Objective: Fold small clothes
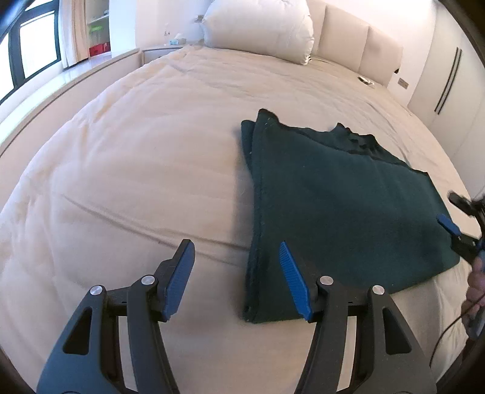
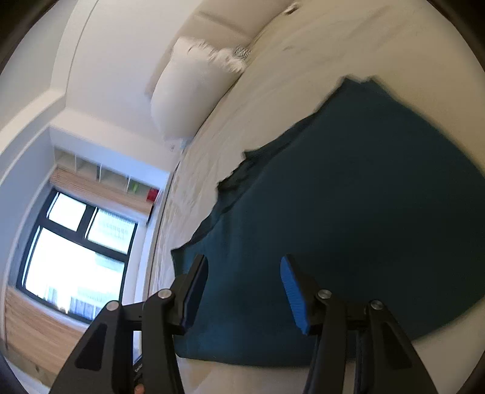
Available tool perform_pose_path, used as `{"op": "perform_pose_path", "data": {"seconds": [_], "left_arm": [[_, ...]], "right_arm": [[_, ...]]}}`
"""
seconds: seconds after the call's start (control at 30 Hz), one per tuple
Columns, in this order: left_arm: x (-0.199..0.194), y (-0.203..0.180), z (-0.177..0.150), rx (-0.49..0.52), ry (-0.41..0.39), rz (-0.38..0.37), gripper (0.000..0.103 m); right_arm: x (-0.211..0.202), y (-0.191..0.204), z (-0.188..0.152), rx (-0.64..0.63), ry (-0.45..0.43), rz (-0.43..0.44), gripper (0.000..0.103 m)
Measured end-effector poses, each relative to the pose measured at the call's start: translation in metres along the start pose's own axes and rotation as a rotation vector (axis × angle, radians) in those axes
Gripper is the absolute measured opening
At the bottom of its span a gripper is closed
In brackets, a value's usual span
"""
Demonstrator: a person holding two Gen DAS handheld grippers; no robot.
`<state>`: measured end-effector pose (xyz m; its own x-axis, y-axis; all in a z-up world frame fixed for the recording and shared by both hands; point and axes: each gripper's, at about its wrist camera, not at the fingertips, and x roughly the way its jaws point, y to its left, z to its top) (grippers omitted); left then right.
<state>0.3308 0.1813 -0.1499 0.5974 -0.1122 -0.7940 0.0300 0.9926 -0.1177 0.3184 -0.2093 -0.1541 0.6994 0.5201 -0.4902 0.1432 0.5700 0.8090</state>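
Both claws agape above garment (image 1: 333,194)

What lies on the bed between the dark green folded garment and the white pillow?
Only bare cream bedcover, a little wrinkled, separates the dark green folded garment from the white pillow; the left wrist view shows it best.

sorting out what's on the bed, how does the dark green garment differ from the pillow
The dark green garment is dark teal-green; the pillow is white. The garment lies flat and folded on the bed near both claws; the pillow is puffy and stands propped against the headboard at the far end. Both are soft fabric items resting on the same cream bedding.
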Motion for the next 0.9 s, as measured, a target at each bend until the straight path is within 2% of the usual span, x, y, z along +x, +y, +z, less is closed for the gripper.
{"op": "perform_pose_path", "data": {"seconds": [0.13, 0.27, 0.43, 0.63, 0.73, 0.8, 0.9], "left_arm": [[0.004, -0.003, 0.006, 0.007, 0.006, 0.014, 0.057], [0.008, -0.008, 0.012, 0.008, 0.006, 0.027, 0.057], [0.019, -0.013, 0.020, 0.020, 0.016, 0.033, 0.058], [0.032, -0.017, 0.023, 0.013, 0.037, -0.004, 0.067], [0.038, -0.020, 0.025, 0.008, 0.049, -0.010, 0.067], [0.042, -0.017, 0.025, -0.027, 0.064, -0.058, 0.072], [0.055, 0.001, 0.026, -0.154, 0.117, -0.167, 0.073]], "right_arm": [[0.039, 0.024, 0.005, -0.047, 0.062, 0.020, 0.055], [0.071, 0.038, 0.006, -0.086, 0.116, 0.019, 0.060], [0.087, 0.028, 0.008, -0.103, 0.132, -0.022, 0.068], [0.067, 0.010, 0.011, -0.069, 0.101, 0.012, 0.068], [0.051, 0.006, 0.013, -0.043, 0.076, 0.018, 0.069], [0.041, 0.004, 0.013, -0.029, 0.062, 0.036, 0.071], [0.029, 0.002, 0.014, -0.024, 0.050, 0.057, 0.072]]}}
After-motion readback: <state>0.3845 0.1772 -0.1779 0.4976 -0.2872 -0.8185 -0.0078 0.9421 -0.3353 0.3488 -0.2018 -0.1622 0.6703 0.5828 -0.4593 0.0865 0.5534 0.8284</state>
